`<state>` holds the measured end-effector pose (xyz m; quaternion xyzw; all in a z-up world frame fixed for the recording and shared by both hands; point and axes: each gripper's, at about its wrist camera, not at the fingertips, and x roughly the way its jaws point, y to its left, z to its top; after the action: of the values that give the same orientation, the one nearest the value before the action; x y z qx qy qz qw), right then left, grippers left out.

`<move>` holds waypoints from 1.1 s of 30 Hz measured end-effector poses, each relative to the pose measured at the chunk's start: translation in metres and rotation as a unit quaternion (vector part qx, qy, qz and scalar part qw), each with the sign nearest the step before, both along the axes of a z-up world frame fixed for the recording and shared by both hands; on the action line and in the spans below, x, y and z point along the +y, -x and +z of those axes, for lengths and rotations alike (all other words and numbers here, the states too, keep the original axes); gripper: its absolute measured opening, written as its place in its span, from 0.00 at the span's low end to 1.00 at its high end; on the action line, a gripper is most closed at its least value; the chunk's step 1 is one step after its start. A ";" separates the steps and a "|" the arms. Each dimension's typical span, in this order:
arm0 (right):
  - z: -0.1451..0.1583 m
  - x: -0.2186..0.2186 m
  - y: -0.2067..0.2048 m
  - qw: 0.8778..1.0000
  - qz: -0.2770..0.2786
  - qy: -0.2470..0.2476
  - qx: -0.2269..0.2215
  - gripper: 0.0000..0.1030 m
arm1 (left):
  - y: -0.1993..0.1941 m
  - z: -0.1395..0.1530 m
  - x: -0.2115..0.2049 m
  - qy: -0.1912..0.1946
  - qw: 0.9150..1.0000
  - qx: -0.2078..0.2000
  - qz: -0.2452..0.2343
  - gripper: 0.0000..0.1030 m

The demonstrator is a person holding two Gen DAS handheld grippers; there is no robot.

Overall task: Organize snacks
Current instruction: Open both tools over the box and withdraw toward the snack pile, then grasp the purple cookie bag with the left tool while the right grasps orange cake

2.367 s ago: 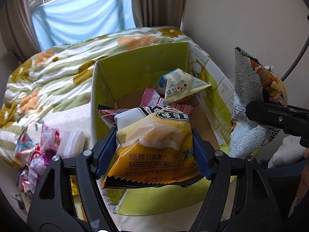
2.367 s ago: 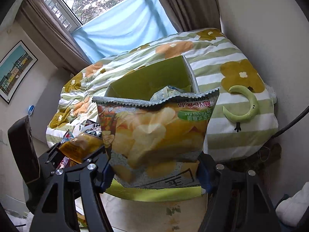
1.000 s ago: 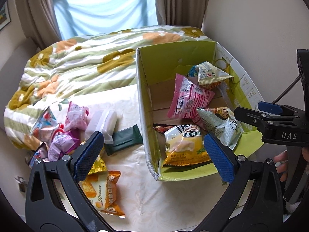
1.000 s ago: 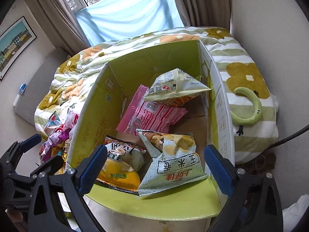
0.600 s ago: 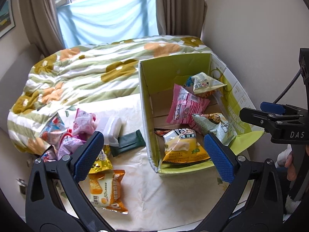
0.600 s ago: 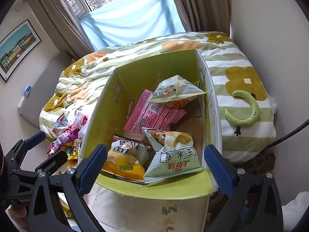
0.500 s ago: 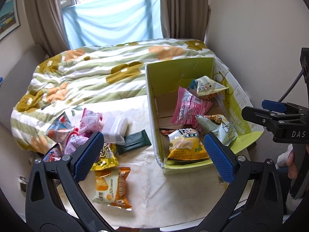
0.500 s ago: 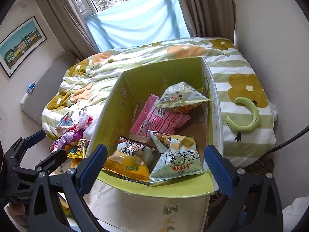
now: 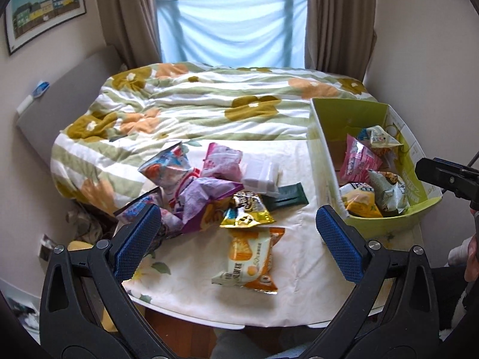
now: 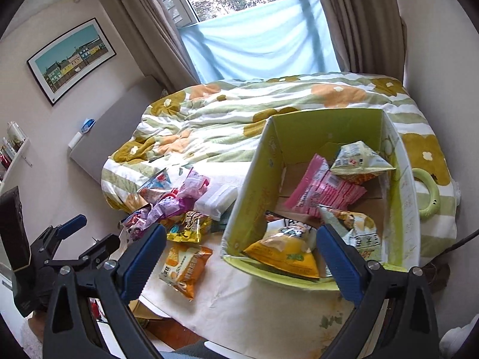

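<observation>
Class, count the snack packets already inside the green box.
4 in the green box: yellow chip bag nearest, pale green bag beside it, pink packet mid-box, pale packet at the far end. Others may lie underneath.

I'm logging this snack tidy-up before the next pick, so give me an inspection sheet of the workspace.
Surface: table under a pale floral cloth.
Job's things: green box holds four bags, the yellow chip bag nearest; a loose snack pile and an orange packet lie outside it.
Clutter: white plastic case and dark green bar beside the pile.
Grippers: left gripper open, empty; right gripper open, empty.
Cables: dark cable at the right edge.
Surroundings: bed with flowered duvet, curtained window, framed picture.
</observation>
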<state>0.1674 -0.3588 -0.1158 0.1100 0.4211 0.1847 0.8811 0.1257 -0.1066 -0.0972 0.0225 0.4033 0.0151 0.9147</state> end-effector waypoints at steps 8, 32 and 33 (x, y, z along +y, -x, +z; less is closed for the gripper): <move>-0.015 0.083 0.007 1.000 -0.011 0.007 0.027 0.97 | -0.002 -0.017 0.109 0.032 0.998 0.030 0.037 0.99; -0.142 0.197 -0.012 0.979 -0.120 0.067 0.150 0.97 | -0.104 -0.165 0.232 0.199 0.957 0.166 0.133 0.99; -0.146 0.197 -0.013 0.979 -0.121 0.065 0.153 0.97 | -0.106 -0.168 0.232 0.204 0.954 0.167 0.139 0.99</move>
<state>0.1801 -0.1621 -0.2621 0.1298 0.5458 0.0304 0.8273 0.2315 0.1252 -0.2649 -0.2191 0.5437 0.0555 0.8083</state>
